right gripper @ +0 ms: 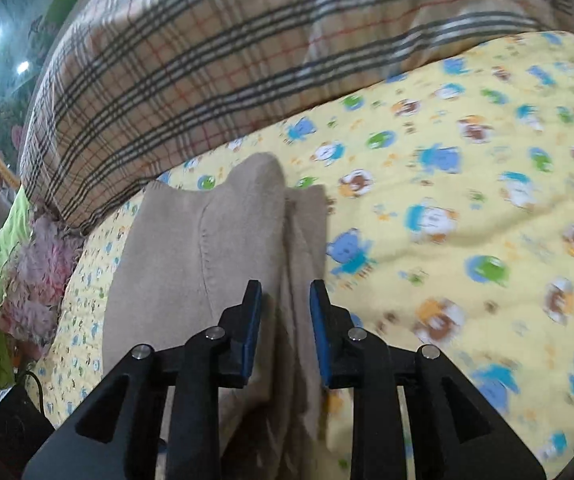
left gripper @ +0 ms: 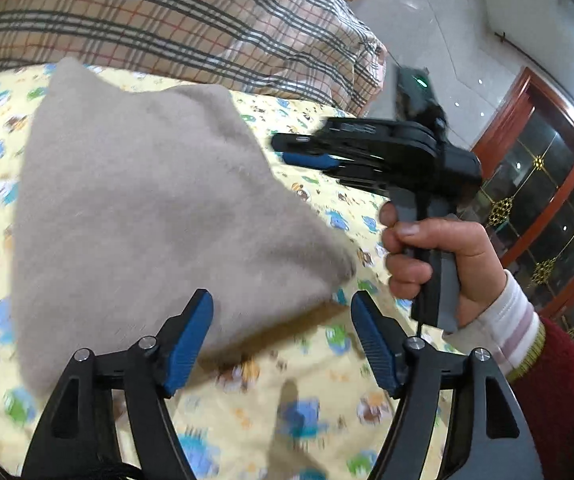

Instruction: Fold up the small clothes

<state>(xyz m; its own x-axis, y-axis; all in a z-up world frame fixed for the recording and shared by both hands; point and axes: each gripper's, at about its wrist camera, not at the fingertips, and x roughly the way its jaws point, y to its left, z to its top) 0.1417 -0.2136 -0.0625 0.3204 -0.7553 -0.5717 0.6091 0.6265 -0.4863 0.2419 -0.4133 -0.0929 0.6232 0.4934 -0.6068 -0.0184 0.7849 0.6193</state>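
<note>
The beige garment (left gripper: 139,216) is soft, fuzzy, matt knit cloth, lying on a yellow printed quilted cotton bedspread (right gripper: 467,184). Beyond the garment, the plaid blanket (right gripper: 175,68) looks woven and matt. Each hand-held gripper has matt black plastic, ribbed blue pads (left gripper: 375,344), shiny metal pins.

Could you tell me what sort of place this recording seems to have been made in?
Most likely a home bedroom: the beige garment lies on a yellow cartoon-print quilt, a plaid duvet is bunched behind it, and a glass-fronted wooden cabinet stands nearby.
</note>
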